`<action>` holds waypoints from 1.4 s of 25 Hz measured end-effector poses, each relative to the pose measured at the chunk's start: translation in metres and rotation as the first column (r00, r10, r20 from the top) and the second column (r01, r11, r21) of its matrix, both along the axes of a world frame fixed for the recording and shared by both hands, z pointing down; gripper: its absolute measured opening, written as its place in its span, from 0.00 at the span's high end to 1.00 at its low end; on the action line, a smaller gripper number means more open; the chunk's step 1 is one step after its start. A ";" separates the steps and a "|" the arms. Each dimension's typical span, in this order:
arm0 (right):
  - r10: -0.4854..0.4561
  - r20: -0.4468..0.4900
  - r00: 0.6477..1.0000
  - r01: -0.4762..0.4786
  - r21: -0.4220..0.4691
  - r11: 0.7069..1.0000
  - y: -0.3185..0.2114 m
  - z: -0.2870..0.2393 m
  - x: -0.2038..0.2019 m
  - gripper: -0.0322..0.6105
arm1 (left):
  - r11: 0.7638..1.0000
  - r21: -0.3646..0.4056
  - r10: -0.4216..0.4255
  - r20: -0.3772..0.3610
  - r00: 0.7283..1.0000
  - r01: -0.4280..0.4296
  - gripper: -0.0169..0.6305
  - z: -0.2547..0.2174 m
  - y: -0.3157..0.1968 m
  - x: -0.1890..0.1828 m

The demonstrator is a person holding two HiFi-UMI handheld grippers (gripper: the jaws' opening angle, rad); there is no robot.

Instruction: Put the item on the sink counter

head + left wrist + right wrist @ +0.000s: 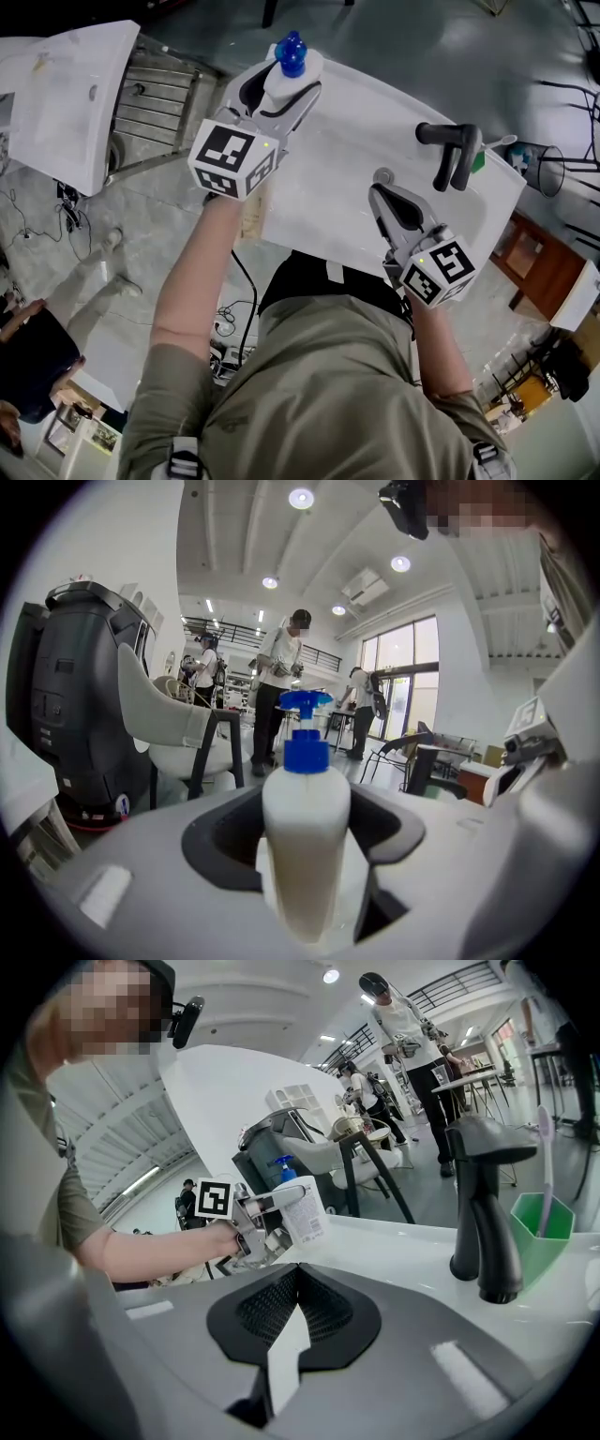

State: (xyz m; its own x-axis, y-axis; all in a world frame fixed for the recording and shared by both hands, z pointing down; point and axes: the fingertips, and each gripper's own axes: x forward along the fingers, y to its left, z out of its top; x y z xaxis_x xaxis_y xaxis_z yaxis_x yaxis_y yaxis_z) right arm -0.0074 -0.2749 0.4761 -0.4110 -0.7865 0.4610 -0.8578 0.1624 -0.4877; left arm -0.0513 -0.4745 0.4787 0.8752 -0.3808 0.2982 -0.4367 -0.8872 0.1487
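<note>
Bottle [306, 846], white with a blue pump head [292, 53], is sitting upright between the jaws of the left gripper [281, 96], which are pressing against its two sides. It is hanging over the edge of the sink counter [356, 117]. Its base is probably just clear of the surface, though no view is showing that plainly. The right gripper [382, 181] is hovering over the counter, jaws drawn together with nothing between them. Ahead and right of its tips a black faucet [483, 1204] is standing, with a green cup [541, 1230] holding a toothbrush [545, 1147] just beyond.
</note>
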 end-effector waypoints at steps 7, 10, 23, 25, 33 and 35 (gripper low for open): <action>0.007 -0.012 1.000 -0.007 -0.020 1.000 -0.004 0.007 0.004 0.93 | 1.000 0.009 0.005 0.018 1.000 -0.005 0.56 0.015 -0.009 0.005; 0.008 -0.011 1.000 -0.009 -0.025 1.000 -0.005 0.009 0.004 0.93 | 1.000 0.016 0.008 0.019 1.000 -0.008 0.56 0.019 -0.011 0.007; 0.009 0.005 1.000 -0.008 -0.030 1.000 -0.018 0.019 -0.002 0.93 | 0.993 0.108 0.052 0.011 0.999 -0.053 0.56 0.016 -0.002 0.022; 0.009 0.005 1.000 -0.009 -0.032 0.999 -0.020 0.019 -0.001 0.93 | 0.992 0.111 0.056 0.008 0.998 -0.056 0.56 0.015 -0.002 0.022; 0.006 0.007 1.000 -0.006 -0.035 0.999 -0.025 0.020 -0.004 0.93 | 0.991 0.118 0.066 0.012 0.998 -0.067 0.56 0.014 0.000 0.021; 0.012 0.011 1.000 -0.012 -0.033 0.999 -0.025 0.020 -0.003 0.93 | 0.991 0.118 0.065 0.012 0.998 -0.066 0.56 0.015 0.000 0.020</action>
State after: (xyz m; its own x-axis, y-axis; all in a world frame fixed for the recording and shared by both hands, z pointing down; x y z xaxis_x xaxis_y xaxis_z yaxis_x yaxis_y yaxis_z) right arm -0.0101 -0.3000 0.4962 -0.4069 -0.7758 0.4823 -0.8541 0.1359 -0.5020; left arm -0.0311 -0.4747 0.4939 0.8972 -0.3557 0.2618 -0.3777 -0.9252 0.0373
